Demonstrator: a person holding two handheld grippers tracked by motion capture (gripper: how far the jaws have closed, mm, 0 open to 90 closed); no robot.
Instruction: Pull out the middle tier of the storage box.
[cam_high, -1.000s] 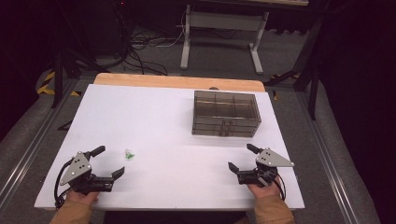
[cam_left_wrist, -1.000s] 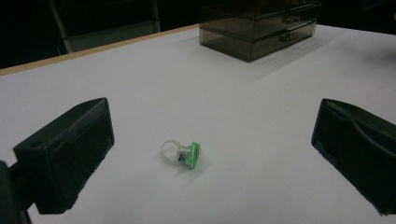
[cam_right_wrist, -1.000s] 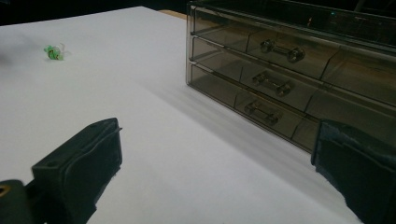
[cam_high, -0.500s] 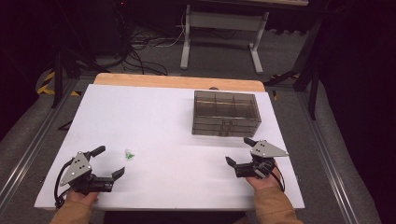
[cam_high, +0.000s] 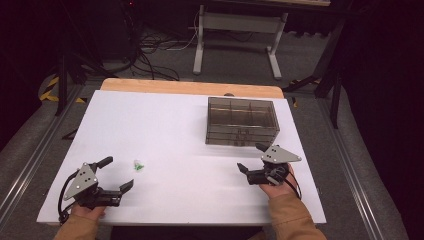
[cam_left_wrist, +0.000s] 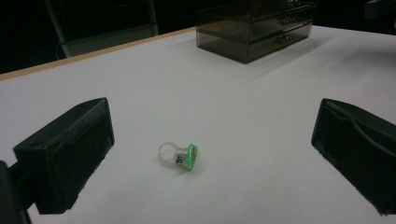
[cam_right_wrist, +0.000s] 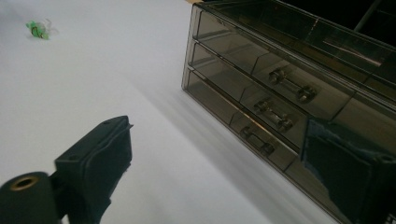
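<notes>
Green-faced ring (cam_left_wrist: 179, 156) lies tipped, face seemingly toward the spread left claw (cam_left_wrist: 210, 158)'s right jaw, untouched.

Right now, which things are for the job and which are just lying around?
For the job: ring with the green top; smoky drawer box; left tool, open; right tool, open.

Just there: cables and metal stand behind the table.

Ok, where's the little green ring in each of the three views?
High view: ring lies left of centre, near the left gripper.
Left gripper view: ring low centre, between the open jaws.
Right gripper view: ring top left corner.
Shared landmark: the drawer box.
</notes>
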